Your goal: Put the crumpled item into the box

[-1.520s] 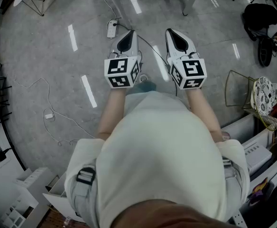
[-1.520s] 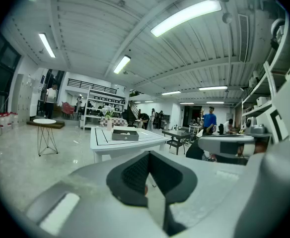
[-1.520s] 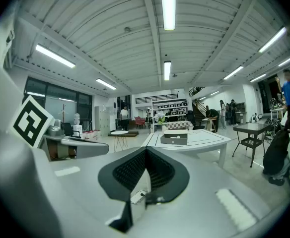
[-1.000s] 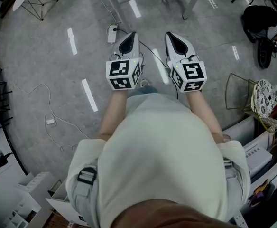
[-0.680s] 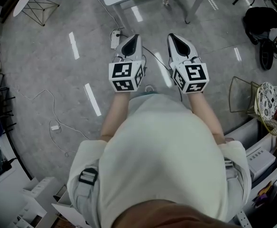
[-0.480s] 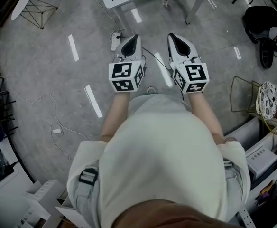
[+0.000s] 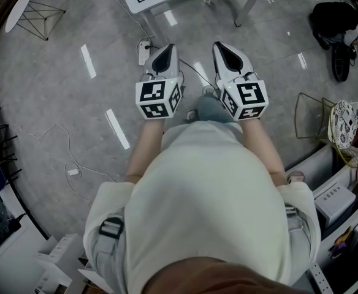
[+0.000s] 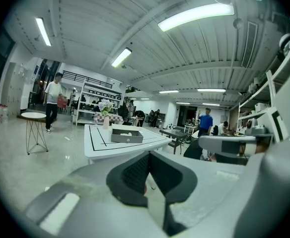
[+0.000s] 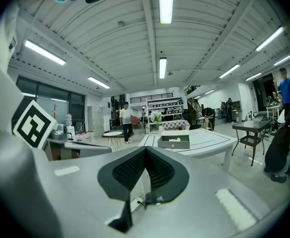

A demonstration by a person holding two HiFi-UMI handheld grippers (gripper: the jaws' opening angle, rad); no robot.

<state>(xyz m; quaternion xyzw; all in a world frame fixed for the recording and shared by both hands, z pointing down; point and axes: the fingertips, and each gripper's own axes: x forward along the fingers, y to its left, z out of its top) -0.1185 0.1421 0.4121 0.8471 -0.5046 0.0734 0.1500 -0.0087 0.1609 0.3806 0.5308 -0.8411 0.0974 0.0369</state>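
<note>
Box (image 9: 174, 142) well ahead of right tool (image 9: 145, 153)

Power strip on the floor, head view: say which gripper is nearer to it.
Left. The left gripper sits just right of the power strip; the right gripper is farther right, beyond the left one.

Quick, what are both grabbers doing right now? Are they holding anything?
Left gripper: closed, holding nothing.
Right gripper: closed, holding nothing.
</note>
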